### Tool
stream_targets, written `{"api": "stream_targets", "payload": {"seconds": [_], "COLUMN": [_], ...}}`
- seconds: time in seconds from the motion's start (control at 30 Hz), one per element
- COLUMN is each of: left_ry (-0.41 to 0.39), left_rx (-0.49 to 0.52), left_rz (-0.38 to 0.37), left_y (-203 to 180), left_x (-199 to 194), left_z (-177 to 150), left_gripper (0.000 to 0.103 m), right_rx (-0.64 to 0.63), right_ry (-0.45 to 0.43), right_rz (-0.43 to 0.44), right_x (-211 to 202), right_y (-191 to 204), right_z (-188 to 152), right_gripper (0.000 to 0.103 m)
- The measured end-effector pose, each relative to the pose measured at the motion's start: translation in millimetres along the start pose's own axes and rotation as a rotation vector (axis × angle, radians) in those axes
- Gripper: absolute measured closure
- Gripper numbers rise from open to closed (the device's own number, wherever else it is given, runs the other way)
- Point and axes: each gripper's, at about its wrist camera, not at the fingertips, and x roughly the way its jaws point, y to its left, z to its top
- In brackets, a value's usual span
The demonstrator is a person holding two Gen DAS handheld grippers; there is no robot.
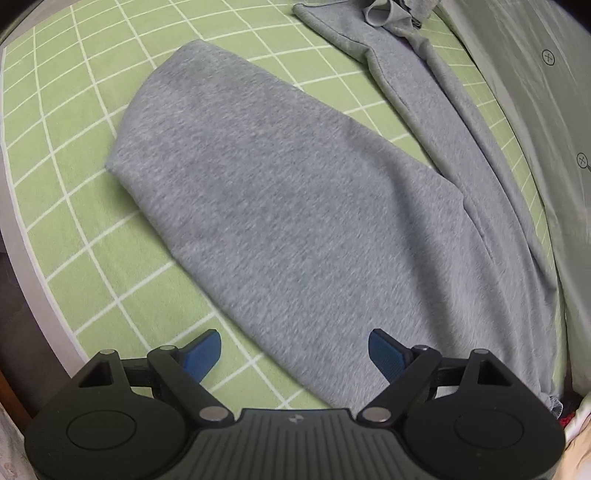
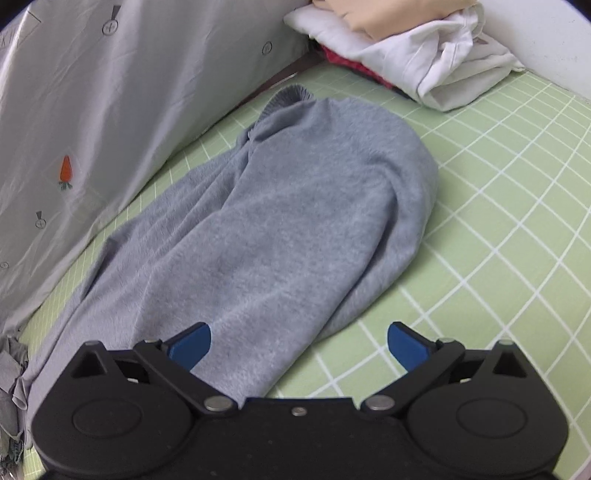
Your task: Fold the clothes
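Note:
A grey sweater (image 1: pixel 280 199) lies folded over on a green checked sheet (image 1: pixel 66 155). One long part of it (image 1: pixel 450 122) trails along the right side toward the far end. In the right wrist view the same grey sweater (image 2: pixel 295 221) spreads ahead, its ribbed hem (image 2: pixel 293 92) at the far end. My left gripper (image 1: pixel 295 350) hovers open over the sweater's near edge, holding nothing. Nothing is between the blue pads of my right gripper (image 2: pixel 299 343) either; it is open above the sweater's near right edge.
A pale grey bedcover (image 2: pixel 92 110) with a small carrot print (image 2: pixel 65 171) rises along one side. Folded white and beige clothes (image 2: pixel 417 48) are piled at the far corner. Crumpled grey fabric (image 1: pixel 388 11) lies at the far end. The bed's edge (image 1: pixel 22 266) runs at left.

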Motion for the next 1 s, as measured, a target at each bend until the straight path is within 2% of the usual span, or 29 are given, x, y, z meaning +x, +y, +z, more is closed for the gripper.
{"api": "stream_targets", "payload": {"seconds": [0.1,0.23,0.37,0.5,0.53,0.6,0.67,0.77,0.87,1.0], "left_ry": [-0.016,-0.065,-0.082,-0.089,-0.091,-0.094,-0.097,-0.099,-0.102,-0.113], "left_rx": [-0.012,-0.034,-0.080,-0.124,-0.135,-0.157,-0.179,-0.207,-0.222,-0.234], "left_rz": [0.003,0.013,-0.005,-0.027,-0.032,-0.043,-0.054,-0.069,-0.072,-0.079], "left_y": [2,6,15,24,27,31,36,41,44,46], "left_x": [1,-2,-2,-1,0,0,1,1,0,-3], "left_z": [2,8,16,22,24,27,30,33,35,36], "left_gripper": [0.019,0.042,0.057,0.086,0.089,0.090,0.097,0.100,0.101,0.101], "right_rx": [0.020,0.031,0.029,0.024,0.025,0.042,0.073,0.141,0.201,0.238], "right_ry": [0.010,0.012,0.013,0.020,0.024,0.044,0.033,0.006,-0.047,-0.066], "right_rz": [-0.002,-0.022,-0.030,-0.042,-0.047,-0.051,-0.045,-0.032,-0.030,-0.006], "right_x": [6,14,18,23,25,30,31,32,30,31], "right_y": [0,-1,-3,-4,-5,-8,-10,-15,-18,-25], "right_z": [1,6,9,12,13,17,22,28,34,44], "right_gripper": [0.000,0.000,0.000,0.000,0.000,0.000,0.003,0.022,0.033,0.036]}}
